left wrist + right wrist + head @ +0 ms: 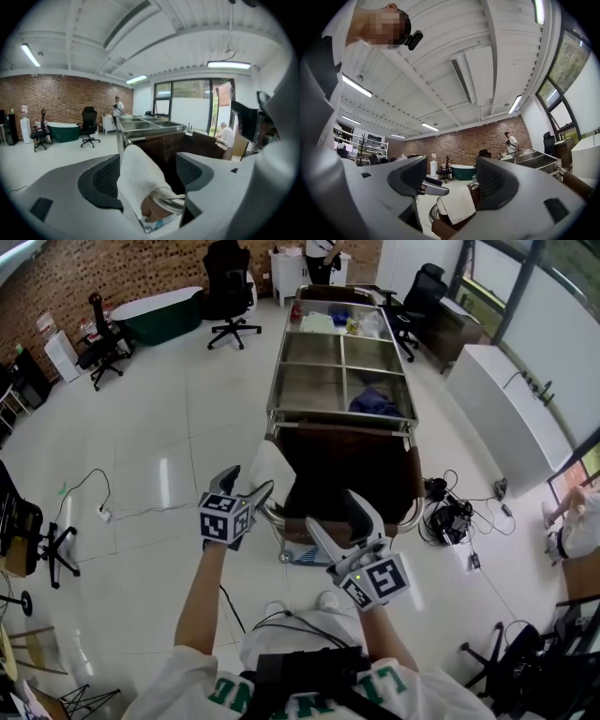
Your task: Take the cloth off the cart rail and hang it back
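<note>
A white cloth (271, 468) hangs over the chrome rail (273, 515) at the near left corner of the steel cart (341, 381). My left gripper (250, 483) is open, with its jaws standing on either side of the cloth (139, 180); the gap between the pads (105, 176) is wide. My right gripper (337, 518) is open and empty. It sits a little to the right of the cloth, in front of the cart's brown end panel. In the right gripper view the cloth (457, 203) shows beyond the jaws, draped on the rail (433, 213).
A blue cloth (376, 402) lies in a cart tray. Cables and a power strip (105, 514) trail on the floor to the left, more gear (449, 517) to the right. Office chairs (229, 292), a green tub (164, 313) and a white cabinet (502, 410) surround the cart.
</note>
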The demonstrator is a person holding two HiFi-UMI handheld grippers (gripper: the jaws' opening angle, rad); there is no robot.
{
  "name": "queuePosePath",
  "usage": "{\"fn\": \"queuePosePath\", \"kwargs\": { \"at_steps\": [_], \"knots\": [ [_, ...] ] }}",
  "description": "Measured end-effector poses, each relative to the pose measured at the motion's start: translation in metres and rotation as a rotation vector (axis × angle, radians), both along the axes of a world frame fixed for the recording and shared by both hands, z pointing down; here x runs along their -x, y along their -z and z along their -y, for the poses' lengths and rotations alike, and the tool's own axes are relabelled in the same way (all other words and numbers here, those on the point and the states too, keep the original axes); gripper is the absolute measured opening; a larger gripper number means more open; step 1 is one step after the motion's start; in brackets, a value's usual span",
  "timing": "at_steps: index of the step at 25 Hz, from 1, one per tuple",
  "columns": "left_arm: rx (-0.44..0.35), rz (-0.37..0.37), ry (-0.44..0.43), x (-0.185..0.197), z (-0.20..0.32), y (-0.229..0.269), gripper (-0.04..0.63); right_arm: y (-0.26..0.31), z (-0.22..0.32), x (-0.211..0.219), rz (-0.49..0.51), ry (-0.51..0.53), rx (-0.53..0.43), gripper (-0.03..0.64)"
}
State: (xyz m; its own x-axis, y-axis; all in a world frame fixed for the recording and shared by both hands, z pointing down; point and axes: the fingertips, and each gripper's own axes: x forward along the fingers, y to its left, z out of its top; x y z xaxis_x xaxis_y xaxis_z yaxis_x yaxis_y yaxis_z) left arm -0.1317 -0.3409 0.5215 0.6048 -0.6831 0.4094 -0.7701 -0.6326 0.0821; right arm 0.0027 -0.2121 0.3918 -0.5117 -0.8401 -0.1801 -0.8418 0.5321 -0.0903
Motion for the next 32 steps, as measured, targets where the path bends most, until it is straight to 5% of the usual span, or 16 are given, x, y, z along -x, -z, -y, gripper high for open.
{"fn": "queuePosePath", "kwargs": {
  "at_steps": [5, 6, 8, 10, 13, 14, 17, 21, 27, 32],
  "knots": [
    [0.214, 0.119, -0.023, -0.011, 0.033, -0.049, 0.363, 0.002, -0.003, -0.02, 0.01, -0.03, -0.004, 0.333],
    [0.237, 0.148, -0.014, -0.011, 0.032, -0.052, 0.313, 0.003, -0.004, -0.025, 0.012, -0.038, -0.007, 0.333],
    [0.241, 0.208, -0.004, -0.013, 0.027, -0.051, 0.215, 0.003, -0.005, -0.036, 0.015, -0.055, -0.008, 0.333],
    [0.197, 0.267, -0.016, -0.019, 0.027, -0.048, 0.186, 0.002, -0.003, -0.044, 0.021, -0.07, -0.006, 0.333],
    [0.14, 0.264, -0.021, -0.024, 0.028, -0.04, 0.109, -0.001, -0.001, -0.049, 0.032, -0.073, 0.004, 0.333],
    [0.124, 0.255, -0.012, -0.022, 0.024, -0.035, 0.047, -0.002, -0.003, -0.048, 0.033, -0.07, 0.009, 0.333],
    [0.076, 0.208, 0.009, -0.012, 0.015, -0.011, 0.04, -0.002, -0.004, -0.041, 0.032, -0.053, 0.01, 0.333],
    [-0.033, 0.056, 0.051, -0.004, 0.002, 0.043, 0.037, 0.006, 0.001, -0.032, 0.027, -0.024, -0.008, 0.333],
    [-0.376, -0.129, 0.105, 0.012, -0.033, 0.141, 0.037, 0.028, 0.015, -0.02, 0.017, 0.009, -0.064, 0.333],
    [-0.575, -0.258, 0.169, 0.03, -0.076, 0.185, 0.037, 0.054, 0.02, -0.02, 0.03, 0.004, -0.109, 0.333]
  ]
}}
